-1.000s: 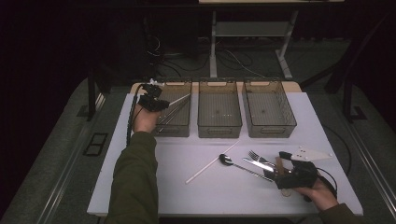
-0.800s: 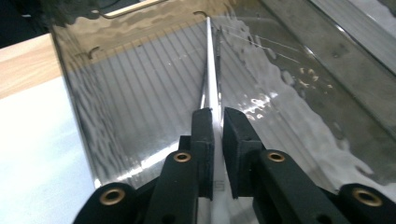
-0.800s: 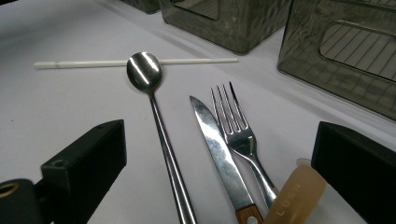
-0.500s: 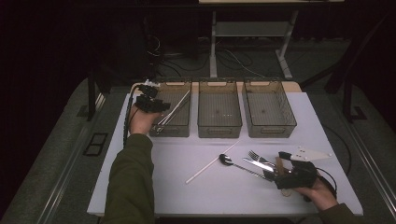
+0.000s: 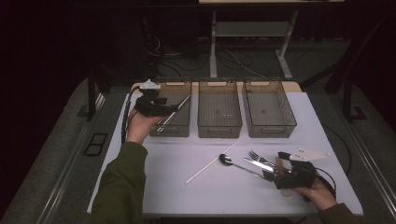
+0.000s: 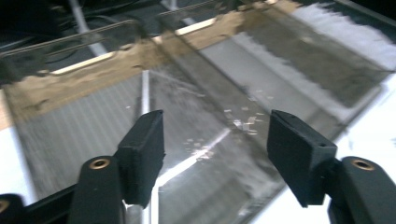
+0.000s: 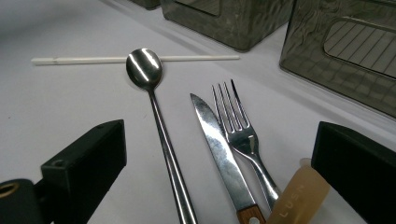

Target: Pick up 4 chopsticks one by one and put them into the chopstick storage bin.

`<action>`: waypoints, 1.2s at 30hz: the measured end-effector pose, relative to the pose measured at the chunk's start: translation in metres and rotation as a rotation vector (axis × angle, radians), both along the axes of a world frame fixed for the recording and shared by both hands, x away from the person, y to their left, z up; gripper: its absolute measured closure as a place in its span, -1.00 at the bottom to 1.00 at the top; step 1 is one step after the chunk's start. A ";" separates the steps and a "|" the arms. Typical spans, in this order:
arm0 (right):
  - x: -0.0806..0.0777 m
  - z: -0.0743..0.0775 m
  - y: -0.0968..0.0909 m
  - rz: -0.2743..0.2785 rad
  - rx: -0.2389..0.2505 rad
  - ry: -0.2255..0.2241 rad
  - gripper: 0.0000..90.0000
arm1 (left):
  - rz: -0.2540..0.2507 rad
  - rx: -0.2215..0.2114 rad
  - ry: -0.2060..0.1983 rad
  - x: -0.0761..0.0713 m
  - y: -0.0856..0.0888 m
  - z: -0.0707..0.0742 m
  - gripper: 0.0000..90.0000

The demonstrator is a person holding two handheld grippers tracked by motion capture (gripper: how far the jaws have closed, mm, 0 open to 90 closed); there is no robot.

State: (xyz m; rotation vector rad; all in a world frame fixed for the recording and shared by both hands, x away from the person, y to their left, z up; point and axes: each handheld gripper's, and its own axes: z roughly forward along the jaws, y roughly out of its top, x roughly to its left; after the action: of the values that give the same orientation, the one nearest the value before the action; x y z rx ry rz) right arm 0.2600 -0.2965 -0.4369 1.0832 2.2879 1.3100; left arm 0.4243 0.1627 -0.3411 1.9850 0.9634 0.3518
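Note:
My left gripper (image 5: 173,108) hovers over the left bin (image 5: 181,129), held by a hand in an olive sleeve. Its jaws have just been opening and stand open (image 6: 215,126) with nothing between them. Below them a thin pale stick (image 5: 184,101) lies slanted in that bin (image 6: 196,156). My right gripper (image 5: 273,165) rests near the table's front right, open (image 7: 219,135). Ahead of it lie a spoon (image 7: 145,67), a knife (image 7: 215,140) and a fork (image 7: 233,123), and a second white stick (image 7: 93,59) lies beyond them.
Three smoky plastic bins stand in a row at the back, the middle one (image 5: 219,129) and the right one (image 5: 271,130) apparently bare. An amber handle (image 7: 296,200) lies beside the fork. The white table (image 5: 163,186) has free room at front left.
The left gripper's jaws went from shut to open, and the hand drew back and up a little. The stick it carried now lies in the left bin. The right gripper stayed put.

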 end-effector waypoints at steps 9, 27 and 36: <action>0.000 0.000 0.000 -0.004 0.000 0.001 -0.93 | -0.074 -0.015 -0.021 -0.032 -0.017 -0.005 -0.44; 0.000 0.000 -0.001 -0.002 0.004 -0.003 -0.93 | -0.182 0.008 -0.030 -0.096 -0.061 -0.035 -0.39; 0.000 0.001 -0.001 -0.002 0.003 -0.006 -0.93 | -0.210 0.037 -0.007 -0.112 -0.074 -0.064 -0.04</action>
State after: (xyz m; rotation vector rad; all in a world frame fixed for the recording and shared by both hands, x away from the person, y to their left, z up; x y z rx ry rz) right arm 0.2602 -0.2975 -0.4363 1.0813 2.2806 1.3150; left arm 0.3127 0.0885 -0.4047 2.0942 0.7400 0.2610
